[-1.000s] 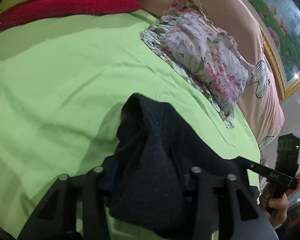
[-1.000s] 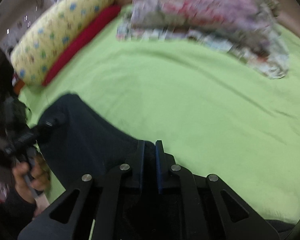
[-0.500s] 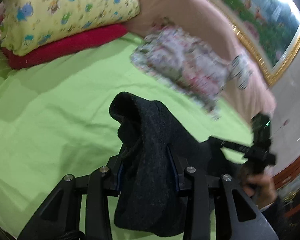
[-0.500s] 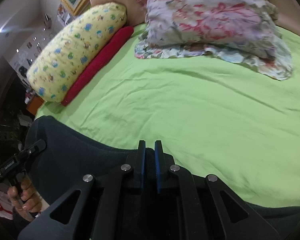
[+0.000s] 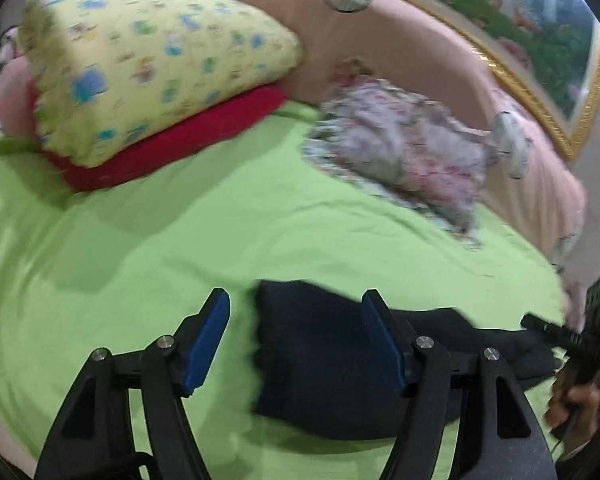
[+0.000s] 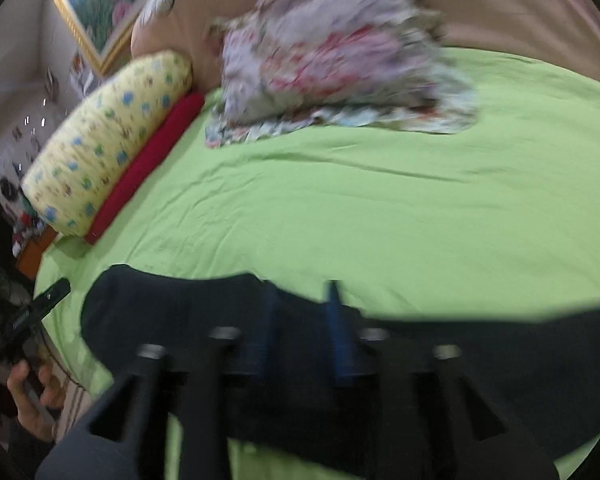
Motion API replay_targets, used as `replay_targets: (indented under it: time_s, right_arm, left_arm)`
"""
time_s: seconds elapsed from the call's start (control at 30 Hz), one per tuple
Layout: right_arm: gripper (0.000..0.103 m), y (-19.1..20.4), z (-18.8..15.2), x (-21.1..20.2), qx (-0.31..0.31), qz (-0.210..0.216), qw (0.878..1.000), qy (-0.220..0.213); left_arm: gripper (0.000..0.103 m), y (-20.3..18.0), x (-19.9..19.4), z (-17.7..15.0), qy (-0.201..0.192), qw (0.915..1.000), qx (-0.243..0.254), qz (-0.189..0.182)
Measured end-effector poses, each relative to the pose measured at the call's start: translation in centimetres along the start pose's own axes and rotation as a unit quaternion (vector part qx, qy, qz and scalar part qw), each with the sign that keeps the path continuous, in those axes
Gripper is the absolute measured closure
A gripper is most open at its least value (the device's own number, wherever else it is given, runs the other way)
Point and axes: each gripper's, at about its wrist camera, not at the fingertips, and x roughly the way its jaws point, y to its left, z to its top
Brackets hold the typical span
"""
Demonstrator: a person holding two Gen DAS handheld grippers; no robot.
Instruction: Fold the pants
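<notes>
The dark navy pants [image 5: 320, 356] lie flat on the green bed sheet [image 5: 220, 240] near the bed's front edge. My left gripper [image 5: 296, 320] is open and empty, its blue pads wide apart above the pants' left end. In the right wrist view the pants [image 6: 172, 312] stretch across the bottom of the frame. My right gripper [image 6: 300, 312] is open a little, its blue pads apart over the cloth; the view is blurred. The right gripper also shows at the left wrist view's right edge [image 5: 572, 340].
A yellow patterned pillow [image 5: 148, 64] rests on a red cushion [image 5: 180, 140] at the back left. A floral pillow [image 5: 404, 156] lies against the pink headboard [image 5: 420, 48]. A gold-framed picture [image 5: 540, 20] hangs behind.
My left gripper has opened and let go of the bunched pants, which now lie flat on the sheet. My right gripper's pads have parted from shut. Both views have swung.
</notes>
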Motion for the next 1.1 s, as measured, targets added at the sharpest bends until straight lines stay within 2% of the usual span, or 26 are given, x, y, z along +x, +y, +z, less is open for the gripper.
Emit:
replay_targets:
  time_s: [0.03,0.1,0.23,0.4,0.53,0.83,1.1]
  right_arm:
    - [0.042,-0.9,-0.9,-1.7,0.009,0.002,1.000,-0.016]
    - [0.041,-2.0,-2.3,-4.1,0.021,-0.009,0.999,-0.035]
    - [0.041,-5.3,-4.9,-7.5,0.064,-0.035,0.996,-0.043]
    - [0.041,-9.8,-7.4,-10.4,0.126,-0.056,0.989,-0.054]
    - [0.041,-13.1,-9.4,-12.3,0.178,-0.073,0.979,-0.061]
    - [0.041,-17.4,-11.1,-15.2,0.236,-0.092,0.962,-0.099]
    - [0.041,-20.3,-10.7,-15.5,0.262,-0.105,0.951,-0.123]
  left_arm:
    - [0.030,-0.9,0.1,0.1,0.002,0.9999,0.005,-0.011]
    - [0.029,-3.7,1.0,0.1,0.011,0.9989,0.024,-0.040]
    - [0.028,-9.0,3.0,-0.8,0.040,0.9936,0.059,-0.088]
    - [0.028,-16.4,5.6,-2.7,0.088,0.9784,0.107,-0.153]
    - [0.025,-21.5,7.1,-4.4,0.118,0.9641,0.152,-0.183]
    - [0.024,-32.1,12.1,-7.3,0.193,0.9232,0.236,-0.233]
    - [0.023,-41.0,16.5,-8.0,0.250,0.8737,0.317,-0.272]
